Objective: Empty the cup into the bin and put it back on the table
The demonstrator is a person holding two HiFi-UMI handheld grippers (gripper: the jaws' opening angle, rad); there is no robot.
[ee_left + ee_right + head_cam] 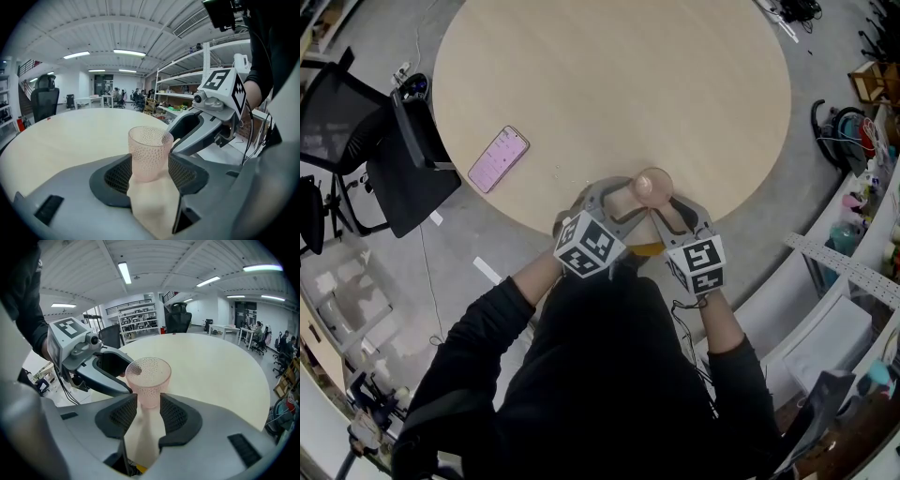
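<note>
A clear pink dimpled cup (652, 186) stands upright at the near edge of the round wooden table (609, 84). In the right gripper view a small dark thing (135, 371) lies inside the cup (149, 378). My left gripper (630, 199) reaches it from the left and my right gripper (673, 202) from the near right. Seen from the left gripper (150, 171), the cup (150, 150) stands between the open jaws, pads close to its sides. The right gripper (149, 406) has the cup's narrow base between its pads, with slim gaps showing.
A pink phone (498, 158) lies near the table's left edge. A black office chair (356, 122) stands left of the table. Shelving and clutter (862, 122) line the right side. The person's body is tight against the near table edge.
</note>
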